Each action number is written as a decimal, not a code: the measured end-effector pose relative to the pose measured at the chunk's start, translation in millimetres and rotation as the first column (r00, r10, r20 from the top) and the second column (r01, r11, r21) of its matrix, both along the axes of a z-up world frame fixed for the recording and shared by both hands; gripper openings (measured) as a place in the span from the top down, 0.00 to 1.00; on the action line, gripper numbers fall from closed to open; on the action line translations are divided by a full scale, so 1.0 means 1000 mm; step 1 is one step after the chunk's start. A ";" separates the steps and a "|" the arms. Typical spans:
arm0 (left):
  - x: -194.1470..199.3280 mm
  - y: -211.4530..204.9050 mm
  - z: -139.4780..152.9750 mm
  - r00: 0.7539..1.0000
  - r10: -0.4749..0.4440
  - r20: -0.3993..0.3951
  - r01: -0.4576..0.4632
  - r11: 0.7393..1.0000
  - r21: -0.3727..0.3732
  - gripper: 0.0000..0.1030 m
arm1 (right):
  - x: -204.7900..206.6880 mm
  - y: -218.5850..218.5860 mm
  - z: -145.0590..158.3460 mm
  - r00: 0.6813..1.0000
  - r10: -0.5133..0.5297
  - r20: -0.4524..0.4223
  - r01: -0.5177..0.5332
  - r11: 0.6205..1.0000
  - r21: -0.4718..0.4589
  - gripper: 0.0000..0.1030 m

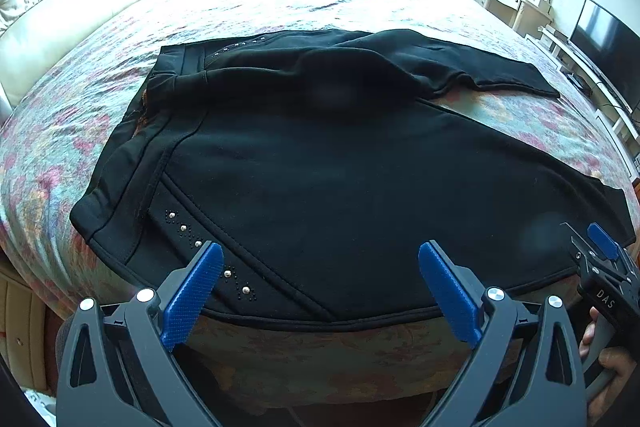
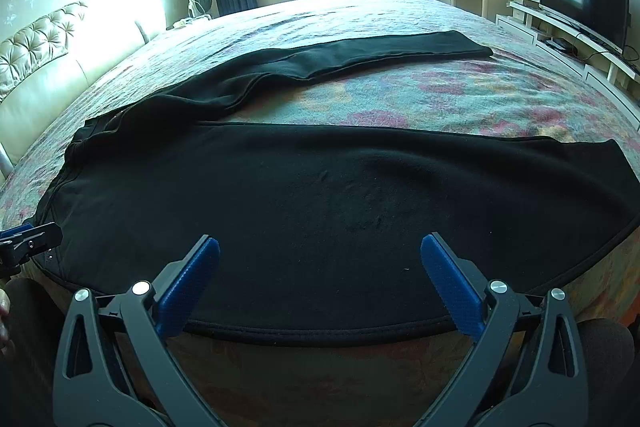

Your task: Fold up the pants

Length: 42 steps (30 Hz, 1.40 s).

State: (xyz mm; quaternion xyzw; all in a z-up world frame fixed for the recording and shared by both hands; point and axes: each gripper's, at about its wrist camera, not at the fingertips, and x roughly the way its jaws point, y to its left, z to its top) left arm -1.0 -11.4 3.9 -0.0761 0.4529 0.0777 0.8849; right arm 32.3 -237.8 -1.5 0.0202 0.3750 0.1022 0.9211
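Pants (image 1: 320, 167), black, lie spread flat on the bed (image 1: 280, 3), waistband to the left, two legs splayed apart toward the right, near edge along the bed's front. Left gripper (image 1: 320, 279) hovers over the studded pocket corner, fingers spread wide, holding nothing. Right gripper (image 2: 320, 275) hangs over the near leg, fingers spread wide too, empty.
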 end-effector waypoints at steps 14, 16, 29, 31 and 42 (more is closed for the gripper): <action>-0.001 -0.003 -0.002 1.000 0.001 -0.010 -0.001 1.000 0.005 0.05 | 0.000 0.001 -0.002 1.000 0.004 -0.007 -0.004 1.000 0.001 0.02; -0.001 -0.003 -0.002 1.000 -0.003 -0.011 0.003 1.000 0.007 0.05 | 0.000 0.002 -0.003 1.000 0.005 -0.009 -0.005 1.000 0.000 0.02; -0.001 -0.006 -0.002 1.000 -0.007 -0.010 0.007 1.000 0.021 0.05 | 0.000 0.005 -0.005 1.000 0.007 -0.019 -0.007 1.000 -0.002 0.02; -0.001 -0.006 -0.003 1.000 -0.007 -0.012 0.008 1.000 0.021 0.05 | 0.000 0.004 -0.005 1.000 0.008 -0.020 -0.008 1.000 -0.004 0.02; -0.002 -0.007 -0.003 1.000 -0.007 -0.014 0.007 1.000 0.025 0.05 | 0.000 0.005 -0.006 1.000 0.008 -0.022 -0.008 1.000 -0.003 0.02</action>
